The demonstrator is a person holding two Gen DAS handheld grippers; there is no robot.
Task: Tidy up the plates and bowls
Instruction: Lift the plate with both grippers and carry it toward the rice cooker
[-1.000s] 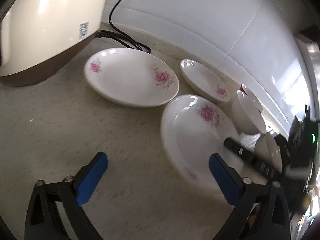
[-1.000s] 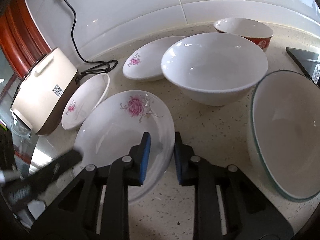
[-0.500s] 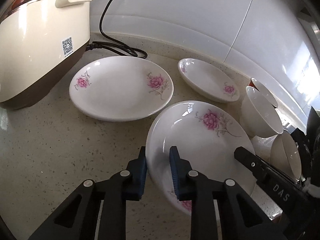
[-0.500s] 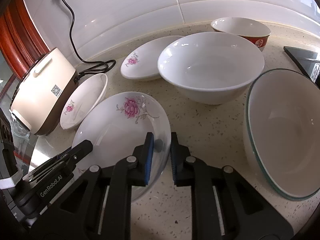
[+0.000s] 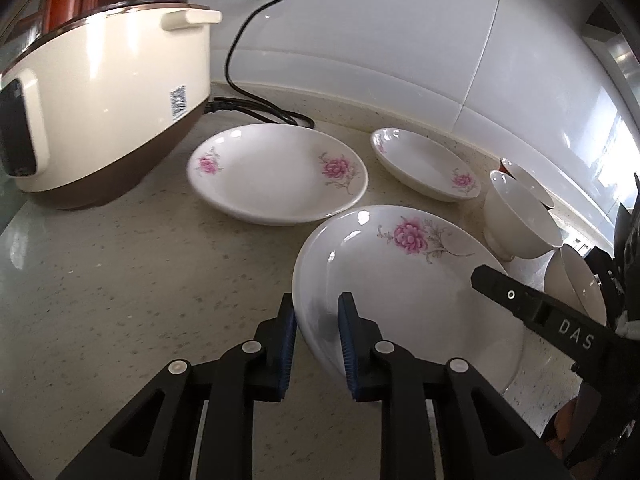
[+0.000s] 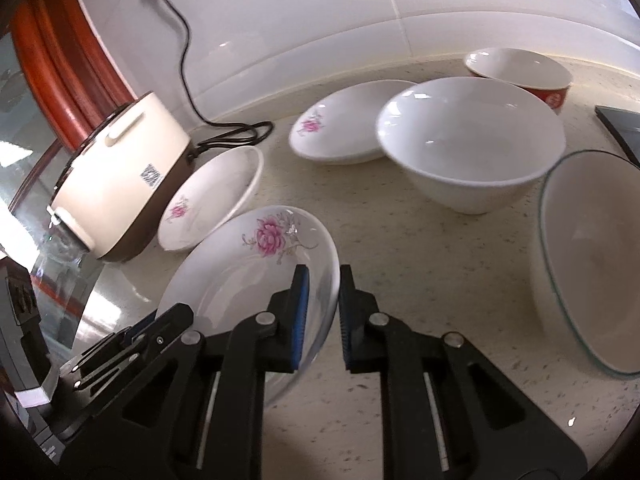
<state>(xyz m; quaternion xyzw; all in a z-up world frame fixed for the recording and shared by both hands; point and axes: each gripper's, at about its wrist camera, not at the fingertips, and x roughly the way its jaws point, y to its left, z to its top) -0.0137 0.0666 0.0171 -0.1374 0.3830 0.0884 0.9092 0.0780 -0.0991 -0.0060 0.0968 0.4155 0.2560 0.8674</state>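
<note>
Both grippers are clamped on the same dish. The left gripper (image 5: 316, 334) has its jaws nearly closed, with the near-left rim of the floral plate (image 5: 404, 280) pinched between the blue pads. The right gripper (image 6: 322, 312) is in the same state, nearly closed on the plate's opposite, right-hand rim (image 6: 256, 280).

Key relation: the plate spans the gap between the two jaw sets, so its held axis runs gripper to gripper. Its body lies ahead and right of the left jaws, and ahead and left of the right jaws. Neither hand is nearer; it's a shared two-point hold. My read is that any lift or carry needs both hands moving together, or the rim slips or twists out of one pad pair.

The likely stack target is the second floral plate (image 5: 278, 174), ahead and slightly left of the left jaws, beside the rice cooker (image 5: 104, 108). A third, smaller floral dish (image 5: 426, 164) sits further ahead to the right.

View differences:
- The left view shows the right gripper's finger reaching in over the plate's far edge, with the bowls squeezed at the frame's right.
- The right view shows the bowls properly: a white bowl (image 6: 472, 156) ahead, a green-rimmed bowl (image 6: 592, 264) to the right of the jaws, and a red-banded bowl (image 6: 520, 72) behind them.
- I can't tell from either view whether the plate is off the counter (image 5: 120, 280) yet.
</note>
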